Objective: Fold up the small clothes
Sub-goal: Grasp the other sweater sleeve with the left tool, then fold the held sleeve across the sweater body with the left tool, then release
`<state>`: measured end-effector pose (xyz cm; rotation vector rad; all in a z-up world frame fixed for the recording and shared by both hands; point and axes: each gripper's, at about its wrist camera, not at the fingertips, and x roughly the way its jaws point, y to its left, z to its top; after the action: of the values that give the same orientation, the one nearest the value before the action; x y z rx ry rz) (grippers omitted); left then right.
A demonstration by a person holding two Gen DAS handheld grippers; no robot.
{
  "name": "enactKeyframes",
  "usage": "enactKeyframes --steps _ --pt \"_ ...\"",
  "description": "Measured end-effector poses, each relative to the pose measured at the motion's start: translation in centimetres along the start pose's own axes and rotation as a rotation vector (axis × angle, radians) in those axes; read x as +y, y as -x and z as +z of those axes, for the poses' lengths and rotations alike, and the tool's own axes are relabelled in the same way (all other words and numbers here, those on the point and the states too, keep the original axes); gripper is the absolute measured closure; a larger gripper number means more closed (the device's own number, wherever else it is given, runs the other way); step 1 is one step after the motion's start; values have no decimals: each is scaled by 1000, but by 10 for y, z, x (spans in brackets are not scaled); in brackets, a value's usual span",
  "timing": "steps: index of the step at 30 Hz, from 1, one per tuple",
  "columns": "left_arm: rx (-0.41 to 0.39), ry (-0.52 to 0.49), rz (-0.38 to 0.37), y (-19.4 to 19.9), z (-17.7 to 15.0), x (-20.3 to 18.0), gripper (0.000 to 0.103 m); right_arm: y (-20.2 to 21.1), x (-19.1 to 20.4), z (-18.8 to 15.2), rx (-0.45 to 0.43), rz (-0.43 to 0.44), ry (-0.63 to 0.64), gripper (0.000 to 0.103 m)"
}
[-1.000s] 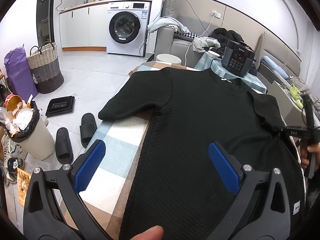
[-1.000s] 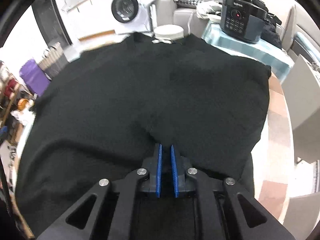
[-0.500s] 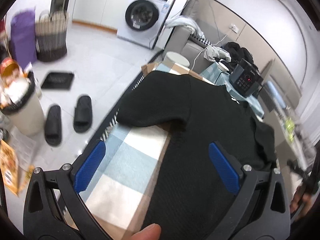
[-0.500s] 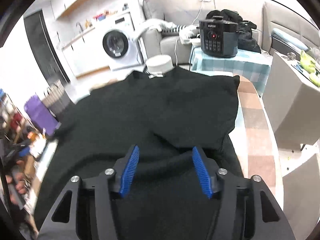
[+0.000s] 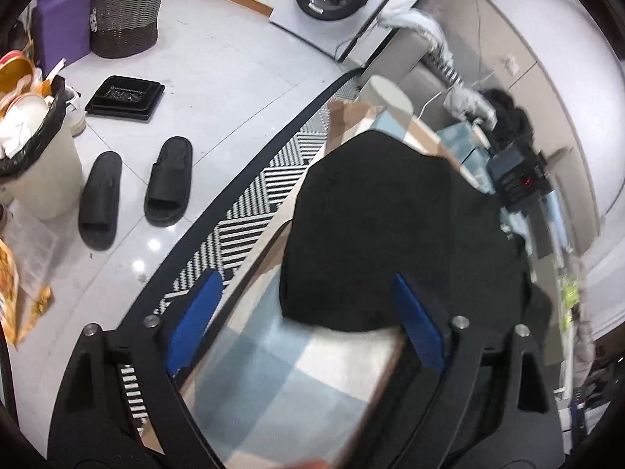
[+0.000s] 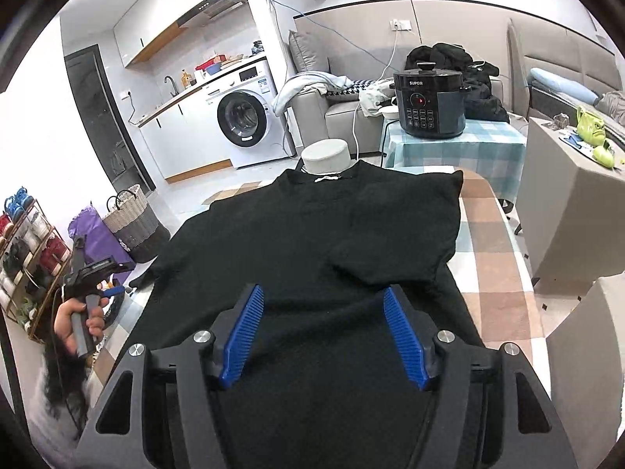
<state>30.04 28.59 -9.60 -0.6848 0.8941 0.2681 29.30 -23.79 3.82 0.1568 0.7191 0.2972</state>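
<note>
- Left wrist view: tilted further down toward the floor than half a second ago, much blurrier, with more striped rug (image 5: 250,211) and tiled floor in sight.
- Left claw (image 5: 306,322) spread wide, blue pads (image 5: 420,326) apart, gripping nothing, hanging over the checked table cover (image 5: 297,387) and the table's left edge.
- Black sweater (image 5: 394,234) ahead from 12 to 2 o'clock, one sleeve draped toward the claw; slippers (image 5: 133,191) at 10 o'clock.
- Right wrist view: raised and more level than before, sharper; jaws a little wider.
- Right claw (image 6: 324,336) wide open, empty, poised above the sweater's (image 6: 297,242) lower half; contact with the cloth cannot be told.
- Sweater flat on the table, long axis running 6 to 12 o'clock, collar at 12, right sleeve folded inward across the chest, left sleeve out toward 9.
- Left hand (image 6: 80,322) with its tool at 9 o'clock; pressure cooker (image 6: 429,103) at 1 o'clock.
</note>
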Motion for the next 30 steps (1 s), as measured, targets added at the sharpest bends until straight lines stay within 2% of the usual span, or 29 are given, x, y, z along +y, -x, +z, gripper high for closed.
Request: enactKeyframes --steps 5,7,8,11,13,17,18,24,27,30 --pt "50 -41 -13 -32 1 -11 35 1 -5 -2 3 -16 -6 37" --pt "64 -70 2 -41 -2 -20 52 0 -8 -1 3 -19 -15 37" --pt "69 -84 11 -45 -2 -21 53 -1 -10 0 3 -21 -20 37" --pt "43 -100 10 -49 -2 -28 62 -1 -12 1 -1 -22 -25 37" --pt "19 -121 22 -48 -2 -31 77 0 -12 0 -6 -27 -24 37" --pt "-2 -143 43 -41 2 -32 91 2 -14 0 -10 -30 -28 37" --pt "-8 -143 35 -38 3 -32 98 3 -15 -1 -13 -28 -31 37" --pt "-95 -184 15 -5 9 -48 99 5 -19 -2 -11 -24 -42 37" --pt "-153 -230 3 14 21 -74 99 8 -22 -4 -8 -21 -52 37" --pt "-195 -291 -45 30 33 -116 99 12 -23 -6 -7 -28 -47 37"
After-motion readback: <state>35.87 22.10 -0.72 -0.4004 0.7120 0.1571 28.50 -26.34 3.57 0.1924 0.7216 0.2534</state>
